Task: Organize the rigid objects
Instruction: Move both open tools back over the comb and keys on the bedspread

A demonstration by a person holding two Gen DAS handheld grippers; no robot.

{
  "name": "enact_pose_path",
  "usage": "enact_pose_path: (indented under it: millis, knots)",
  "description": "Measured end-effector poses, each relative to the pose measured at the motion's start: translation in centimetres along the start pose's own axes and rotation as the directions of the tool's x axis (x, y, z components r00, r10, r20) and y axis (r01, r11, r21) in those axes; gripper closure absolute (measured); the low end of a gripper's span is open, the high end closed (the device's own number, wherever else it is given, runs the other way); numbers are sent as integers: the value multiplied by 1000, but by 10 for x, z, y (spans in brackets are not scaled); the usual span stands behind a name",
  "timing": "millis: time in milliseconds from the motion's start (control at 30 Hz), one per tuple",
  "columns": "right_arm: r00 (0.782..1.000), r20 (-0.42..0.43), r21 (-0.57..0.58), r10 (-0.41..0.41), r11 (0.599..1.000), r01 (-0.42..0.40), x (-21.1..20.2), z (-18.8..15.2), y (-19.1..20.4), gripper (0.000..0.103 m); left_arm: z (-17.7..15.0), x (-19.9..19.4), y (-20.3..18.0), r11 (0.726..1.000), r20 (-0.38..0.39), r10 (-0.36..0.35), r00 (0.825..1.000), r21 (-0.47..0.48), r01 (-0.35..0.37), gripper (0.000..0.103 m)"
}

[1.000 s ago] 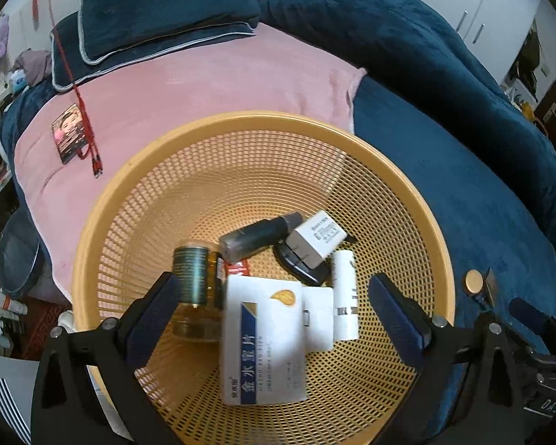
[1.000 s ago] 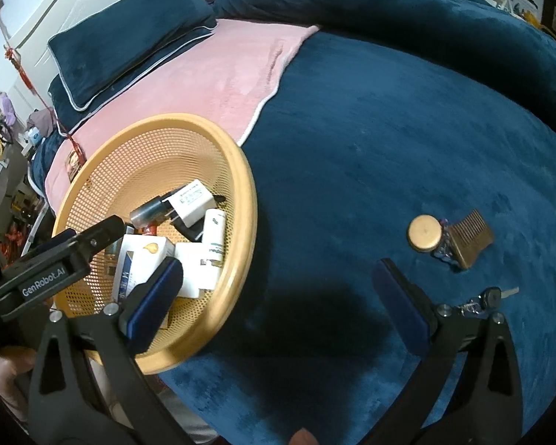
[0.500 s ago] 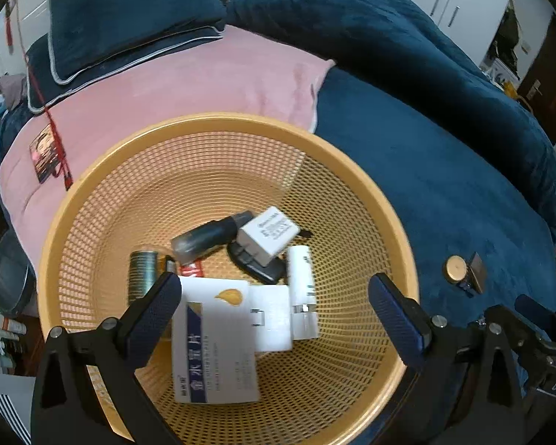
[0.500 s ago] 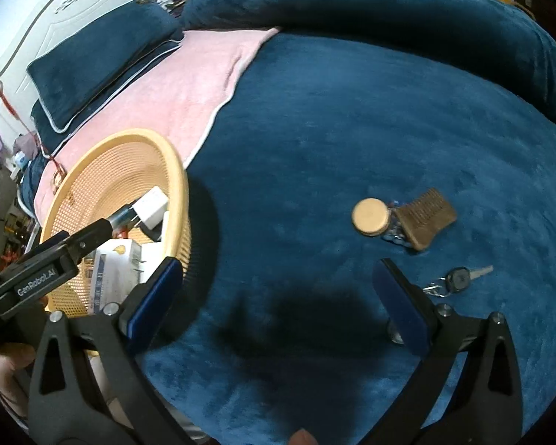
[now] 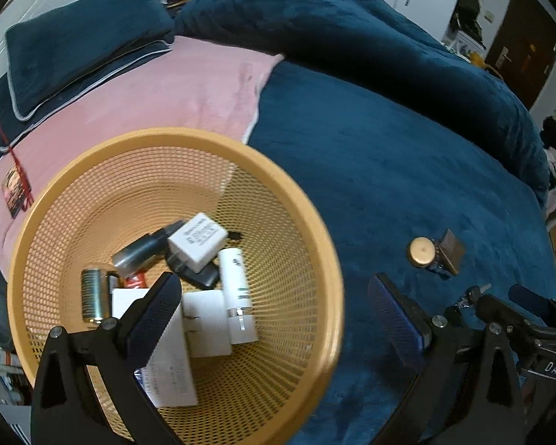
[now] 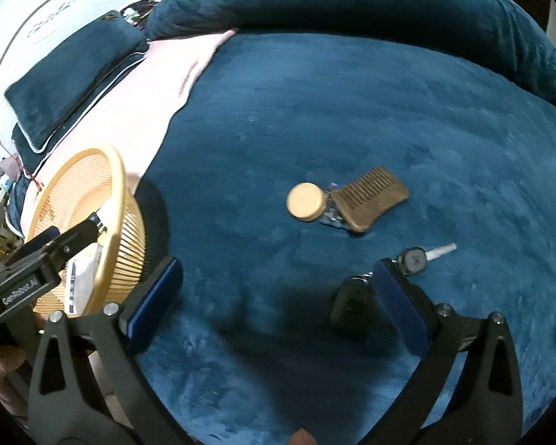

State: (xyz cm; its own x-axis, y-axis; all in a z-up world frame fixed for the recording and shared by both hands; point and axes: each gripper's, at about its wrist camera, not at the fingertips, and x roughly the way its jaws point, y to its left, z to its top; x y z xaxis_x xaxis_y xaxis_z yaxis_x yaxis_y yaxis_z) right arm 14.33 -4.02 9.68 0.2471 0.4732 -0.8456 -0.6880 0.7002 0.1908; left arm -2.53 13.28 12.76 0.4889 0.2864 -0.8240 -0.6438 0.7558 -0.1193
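Observation:
A yellow mesh basket (image 5: 315, 222) (image 6: 118, 185) on the blue bedspread holds several items: white boxes, a white tube (image 5: 237, 293), a white charger (image 5: 198, 237), a dark bottle and a ribbed gold jar (image 5: 94, 294). My left gripper (image 5: 274, 315) hangs open above the basket's right rim with nothing between its fingers. Out on the bedspread lie a round gold-lidded jar (image 6: 304, 201) (image 5: 420, 252), a wooden comb (image 6: 368, 198) and a key with a dark fob (image 6: 413, 259). My right gripper (image 6: 278, 304) is open above the blanket, its right finger just beside the key.
A pink blanket (image 5: 148, 89) and dark blue pillows (image 5: 74, 48) lie behind the basket. A thick rolled blue duvet (image 6: 352, 3) runs along the far side. White cupboards and a dark door (image 5: 519, 55) stand beyond the bed.
Both grippers have moved right, away from the basket. The jar, comb and key have come closer and more central in the right wrist view. Both stay open.

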Motion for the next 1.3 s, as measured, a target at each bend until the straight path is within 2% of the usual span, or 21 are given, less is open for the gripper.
enact_pose_path:
  millis: [300,500,800,1033,1300]
  knots:
    - [1000,0,55,-23,998,23,-6,-4,-29,0,2,5,-28,998,-6,-29,1000,51,30,2]
    - [999,1,91,-39,995,39,-10,-6,-48,0,3,3,-49,993,16,-62,998,102,60,2]
    - [998,4,151,-62,987,61,-20,-13,-81,0,4,5,-92,970,21,-163,986,187,156,2]
    - [996,-4,199,-89,976,88,-24,-20,-109,0,0,11,-125,946,-2,-195,981,264,189,2]
    - [994,-24,238,-107,965,109,-21,-27,-132,0,-2,23,-145,930,-41,-216,976,295,218,2]
